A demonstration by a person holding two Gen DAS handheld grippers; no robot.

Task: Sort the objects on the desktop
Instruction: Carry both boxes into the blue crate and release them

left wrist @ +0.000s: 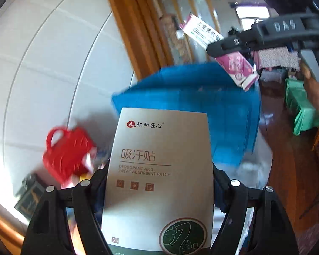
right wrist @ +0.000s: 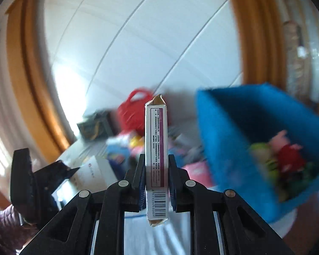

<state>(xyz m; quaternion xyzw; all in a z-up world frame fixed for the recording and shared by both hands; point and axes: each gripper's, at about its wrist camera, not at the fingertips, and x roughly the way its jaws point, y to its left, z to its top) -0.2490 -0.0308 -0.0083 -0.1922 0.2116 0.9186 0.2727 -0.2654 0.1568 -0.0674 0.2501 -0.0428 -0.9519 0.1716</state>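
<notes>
Blue bin (right wrist: 234, 127) at frame right already contains toys. Left claw (left wrist: 159, 191) pinches a silver packet (left wrist: 159, 148); right claw (right wrist: 156, 182) pinches a narrow box (right wrist: 156, 148). Clutter remains on the desk (right wrist: 138, 233).

Silver pouch (left wrist: 159, 170) btwn left jaws: "仁和匠心", "吸汗贴", "DEODORANT AND SWEAT ABSORBENT PATCH". Right gripper (left wrist: 210, 50) body: "DAS".

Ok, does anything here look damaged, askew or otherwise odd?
One thing: the slim pink-and-white box clamped in the right gripper has crumpled, popped-open end flaps at both ends. The silver sweat-patch box in the left gripper looks intact. The blue bin seems tilted, but the blur makes that hard to judge.
</notes>
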